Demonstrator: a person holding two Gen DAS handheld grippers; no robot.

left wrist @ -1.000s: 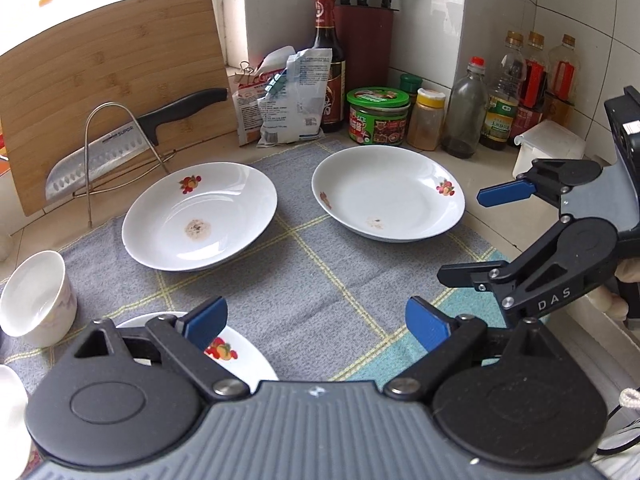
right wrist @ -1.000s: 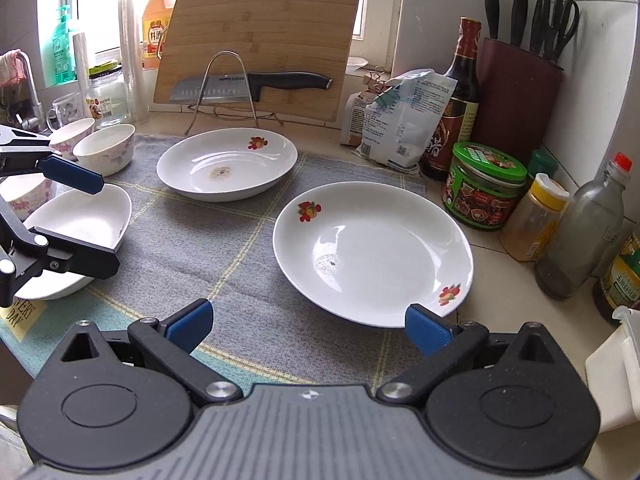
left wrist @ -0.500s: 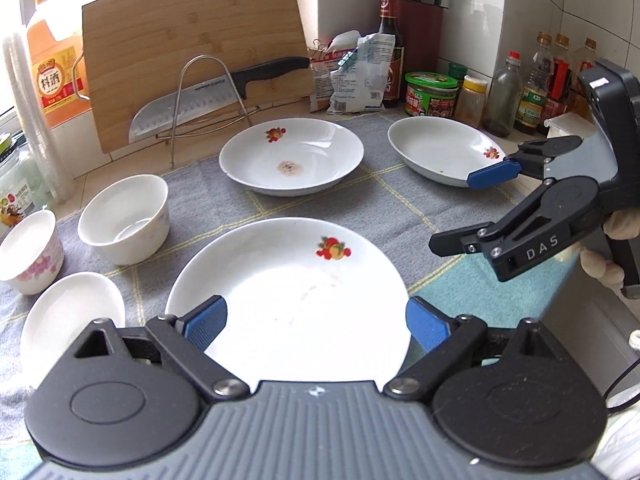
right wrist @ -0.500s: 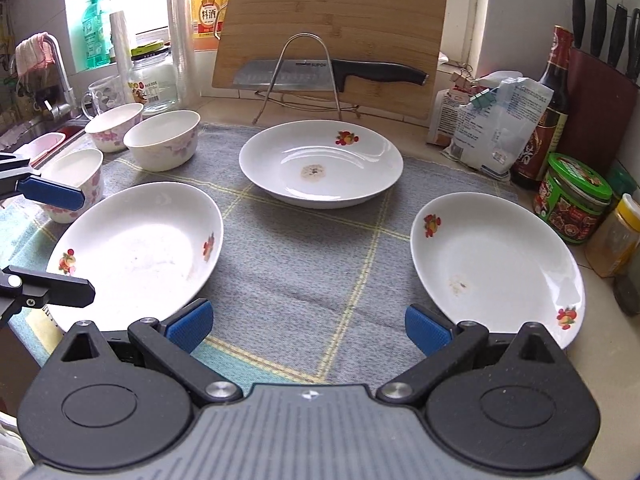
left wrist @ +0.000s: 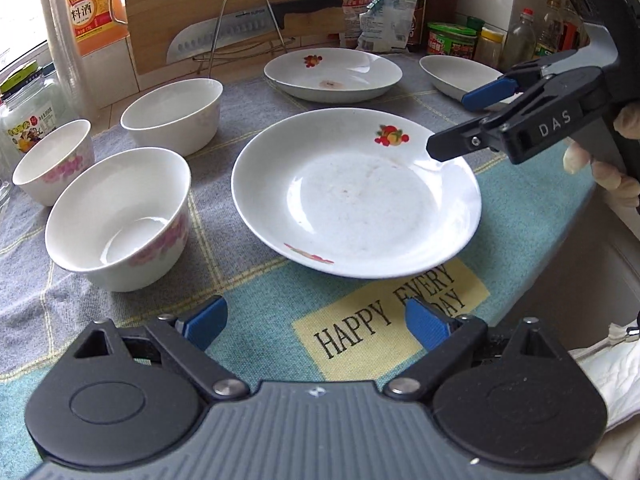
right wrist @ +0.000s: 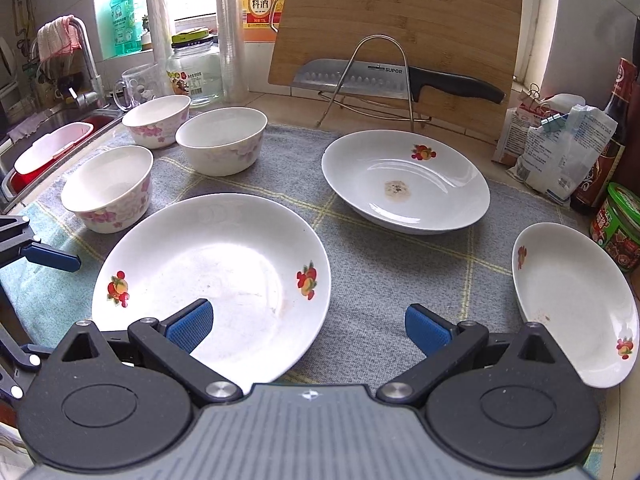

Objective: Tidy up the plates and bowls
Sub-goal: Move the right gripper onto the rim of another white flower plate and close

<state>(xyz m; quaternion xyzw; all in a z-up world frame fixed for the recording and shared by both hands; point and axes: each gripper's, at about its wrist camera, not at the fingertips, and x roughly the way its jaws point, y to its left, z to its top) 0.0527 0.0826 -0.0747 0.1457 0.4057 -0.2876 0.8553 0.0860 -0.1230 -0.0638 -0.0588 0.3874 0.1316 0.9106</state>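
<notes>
nothing is sorted yet, judging by how things lie. three white plates sit apart on the grey checked cloth (right wrist: 372,304) that covers the table, none stacked on another: the near plate (right wrist: 224,264) with fruit prints close in front of both grippers, the middle plate (right wrist: 404,184) with a brown stain further back before the knife rack (right wrist: 372,80), and the right plate (right wrist: 572,300) near the green-lidded jar (right wrist: 620,220). three bowls stand singly at the left of the cloth, not nested: the near bowl (left wrist: 120,216), a back bowl (left wrist: 172,114) and a left bowl (left wrist: 52,160) with pink flowers.

the left gripper (left wrist: 316,326) has its fingers spread wide and bare, over the "happy every day" patch of the cloth, just short of the near plate's front rim. the right gripper (right wrist: 308,326) is likewise spread and grasps nothing; in its own view its left blue pad overlaps the near plate's edge, though whether it touches i cannot tell. seen from the left wrist, it hangs by the plate's right rim, one finger reaching over it, held by a gloved hand (left wrist: 608,168).

so the whole job seems left: gather the plates into one pile and the bowls into another. the near plate looks the likely first pick, since both grippers face it.
</notes>
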